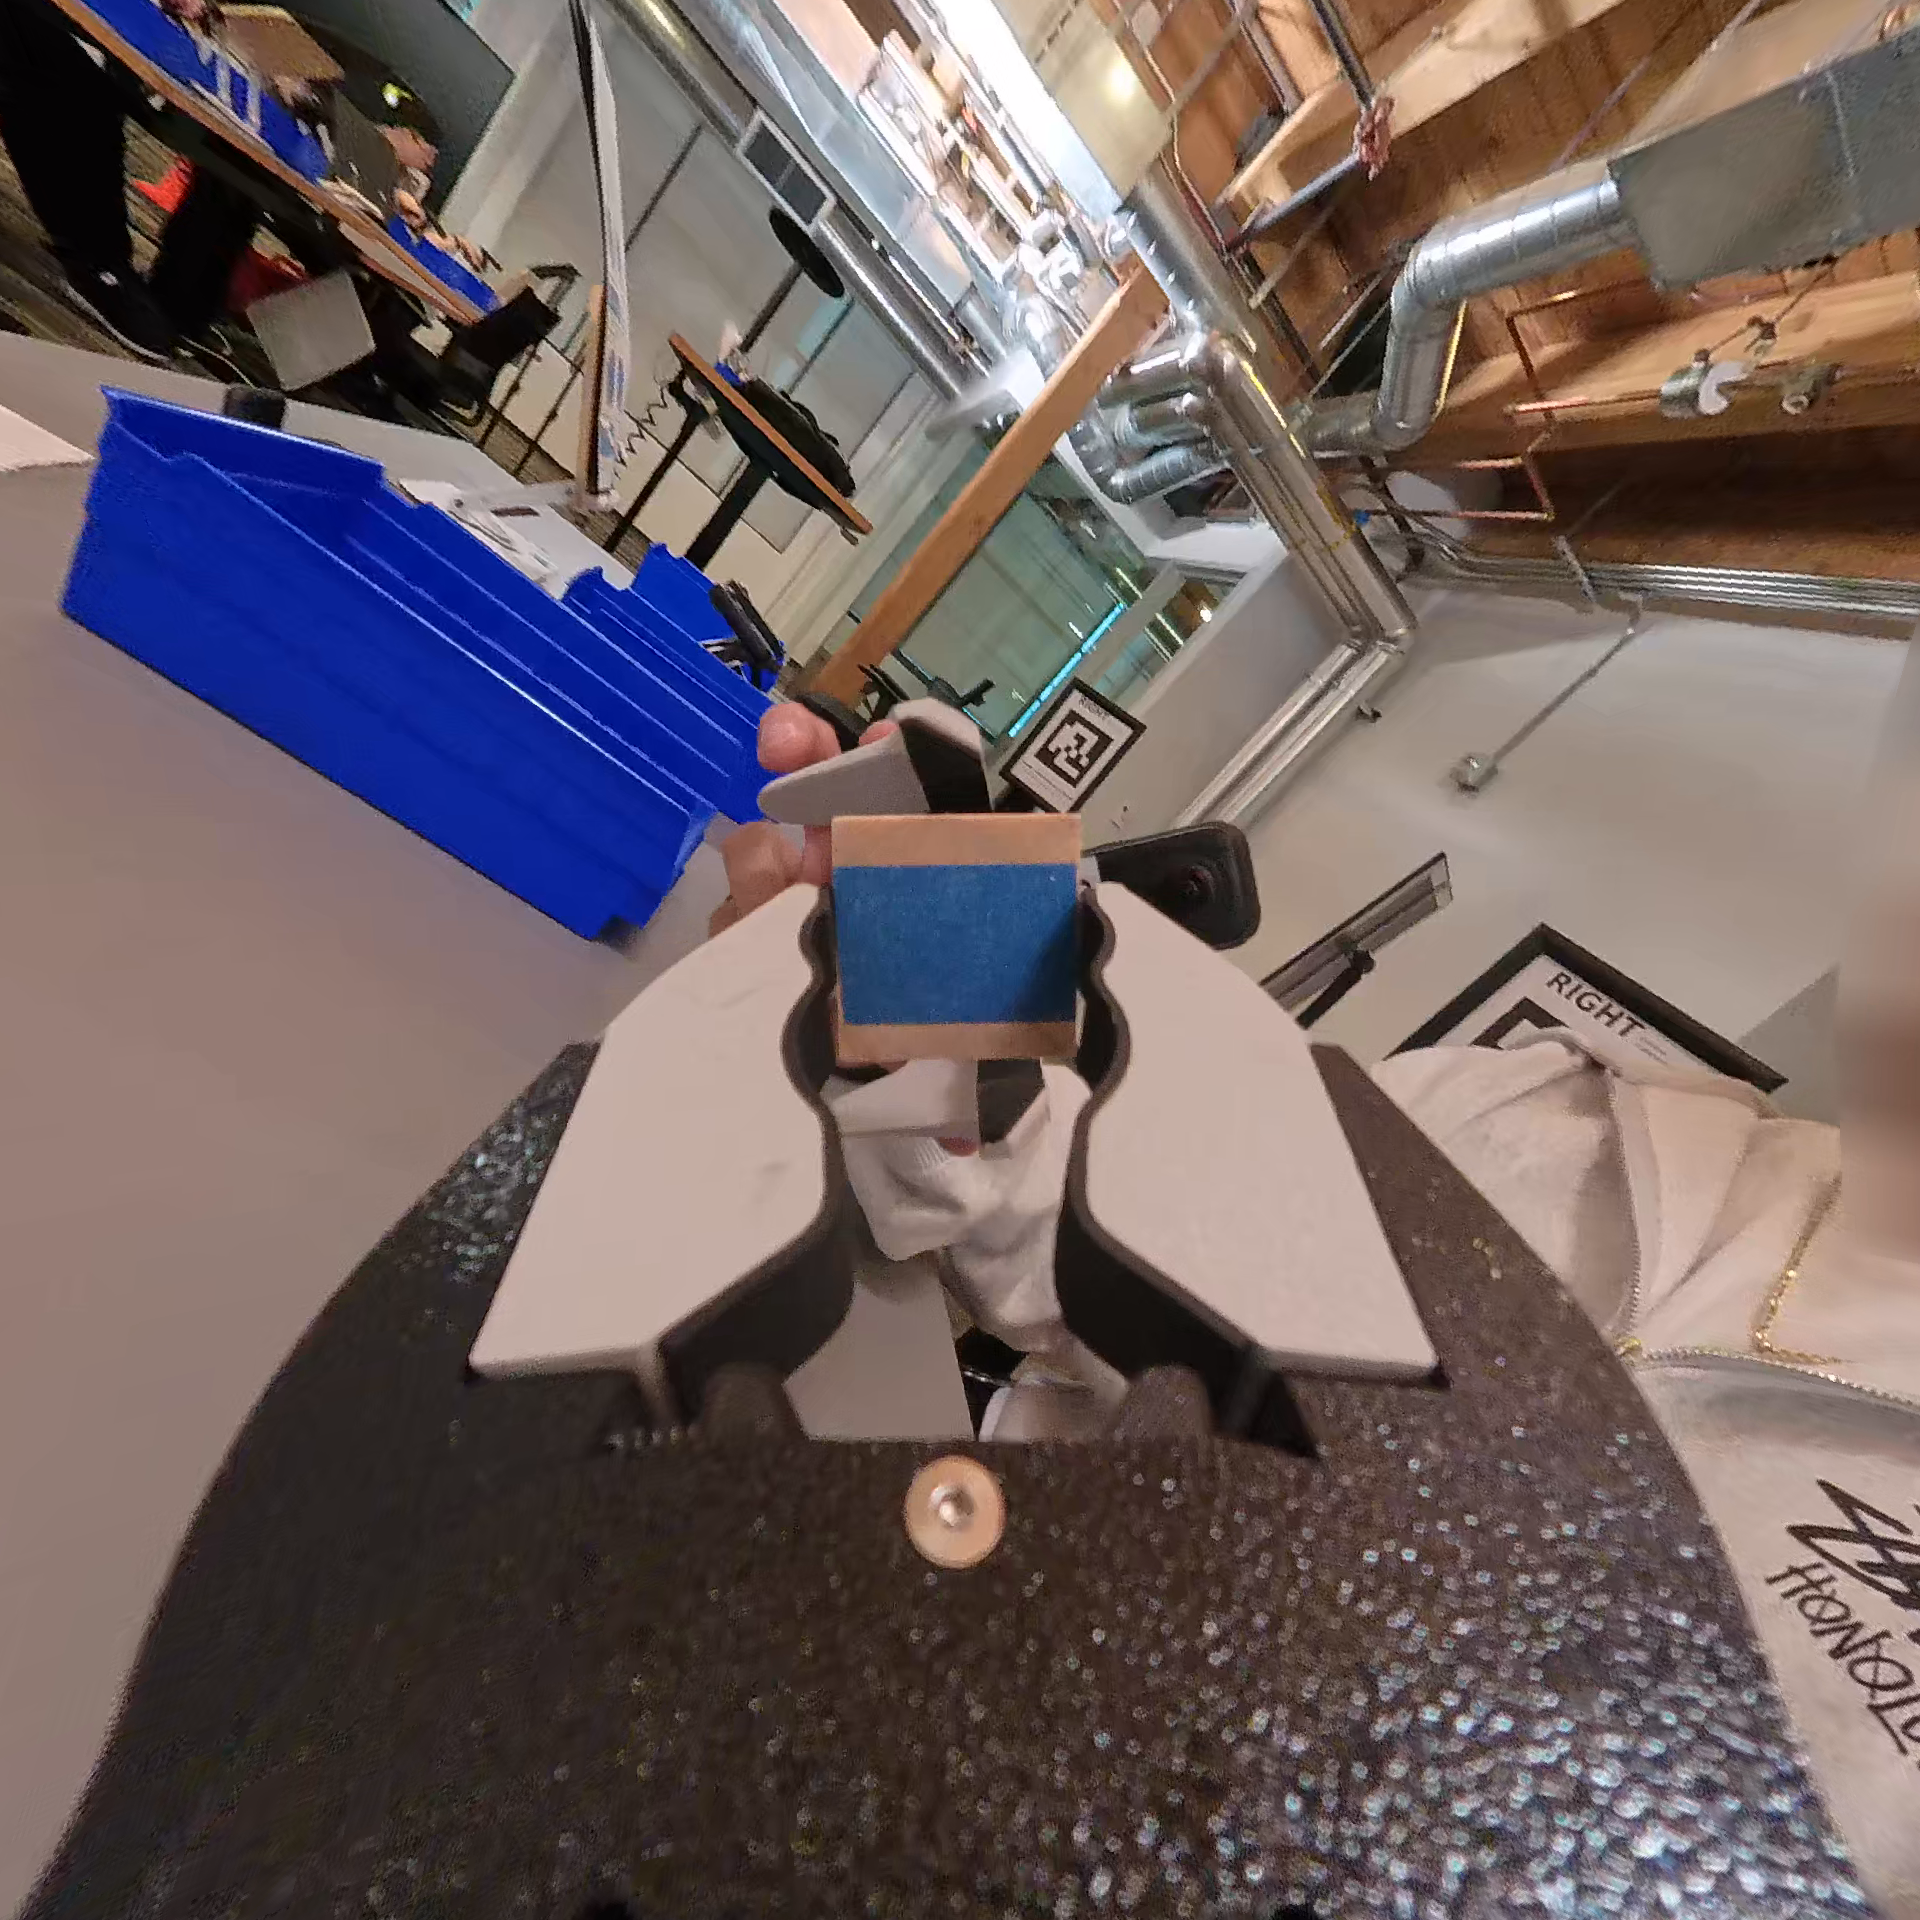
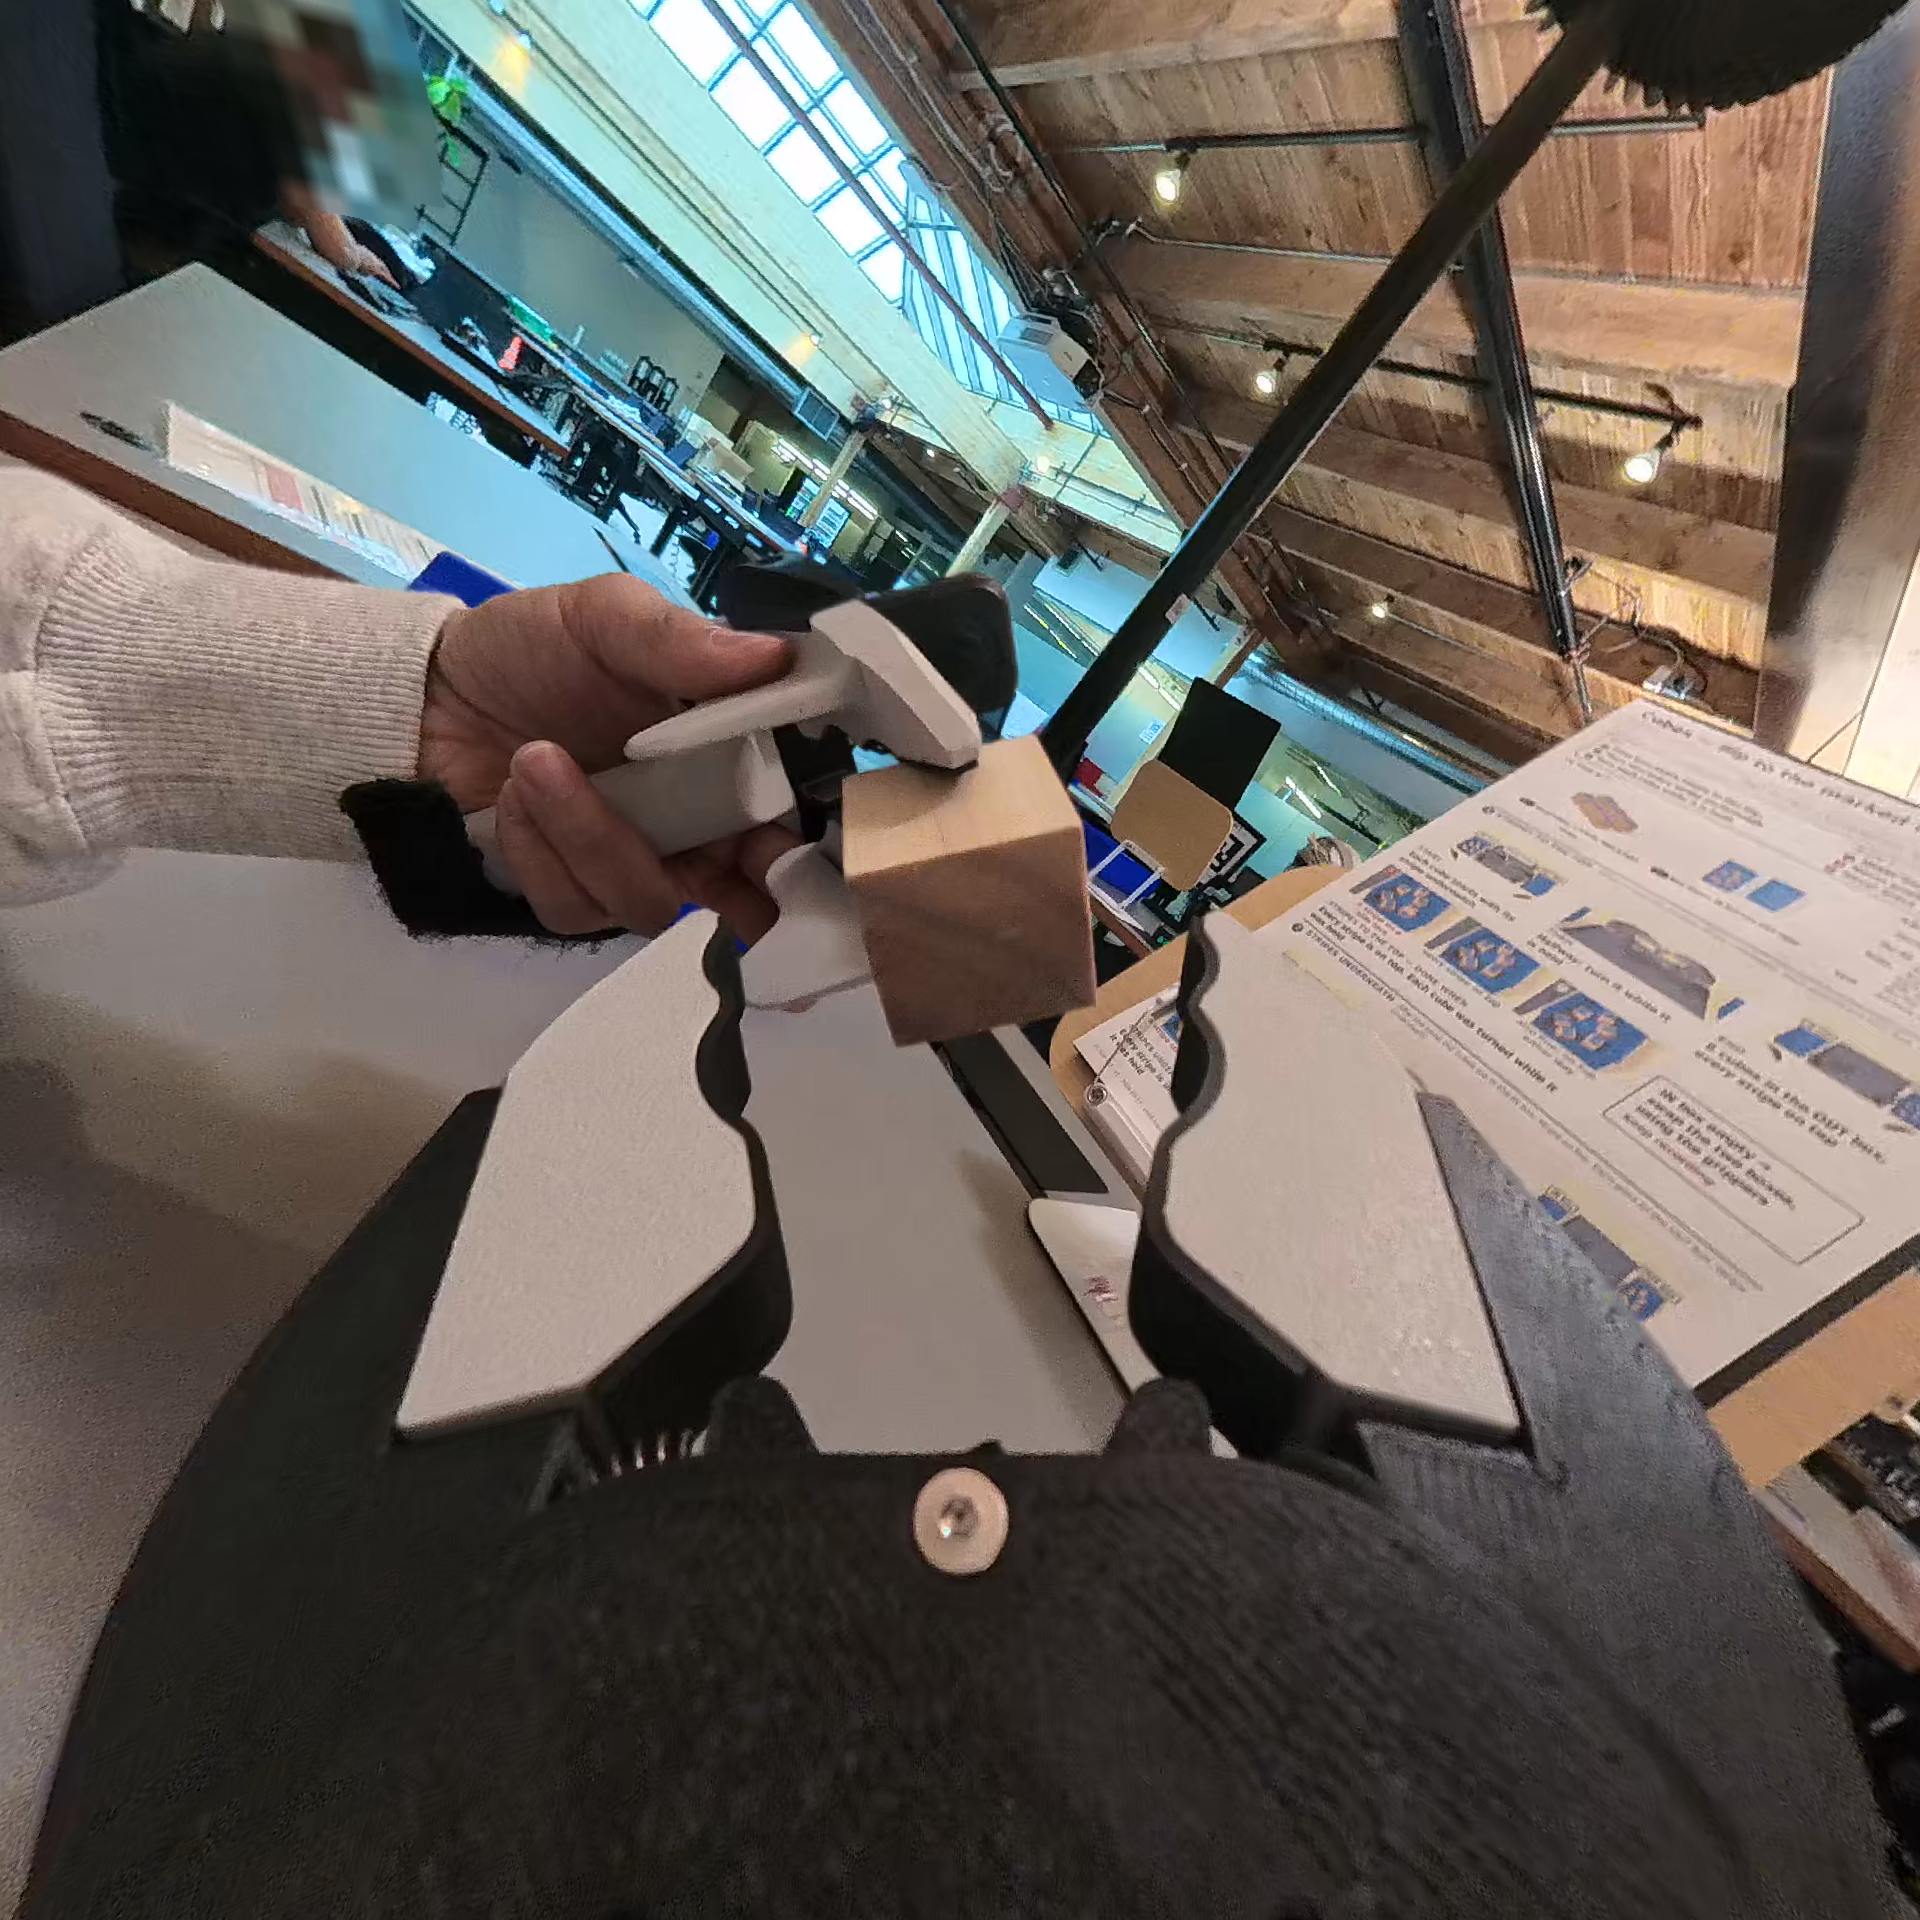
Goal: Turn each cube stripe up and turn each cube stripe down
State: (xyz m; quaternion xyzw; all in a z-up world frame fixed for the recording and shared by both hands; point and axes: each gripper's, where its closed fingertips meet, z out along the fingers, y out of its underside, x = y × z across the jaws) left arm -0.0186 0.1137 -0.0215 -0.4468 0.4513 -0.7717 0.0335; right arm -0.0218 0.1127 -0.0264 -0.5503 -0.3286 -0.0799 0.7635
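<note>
A wooden cube (image 1: pixel 954 940) with a blue stripe is held in the air. The striped face is turned toward the left wrist camera. My left gripper (image 1: pixel 956 935) is shut on the cube's two sides. In the right wrist view the same cube (image 2: pixel 966 894) shows plain wood faces, held by the left gripper's grey fingers (image 2: pixel 894 696). My right gripper (image 2: pixel 961 945) is open, its tips to either side of the cube's near end, with a gap on each side. The right gripper's fingers (image 1: pixel 842 779) show behind the cube in the left wrist view.
Stacked blue bins (image 1: pixel 364 644) stand on the white table (image 1: pixel 208 987) to the left. A printed instruction sheet on a clipboard (image 2: pixel 1610 987) stands at the right. A person's hand (image 2: pixel 582 727) holds the left gripper. A black pole (image 2: pixel 1299 416) rises behind the cube.
</note>
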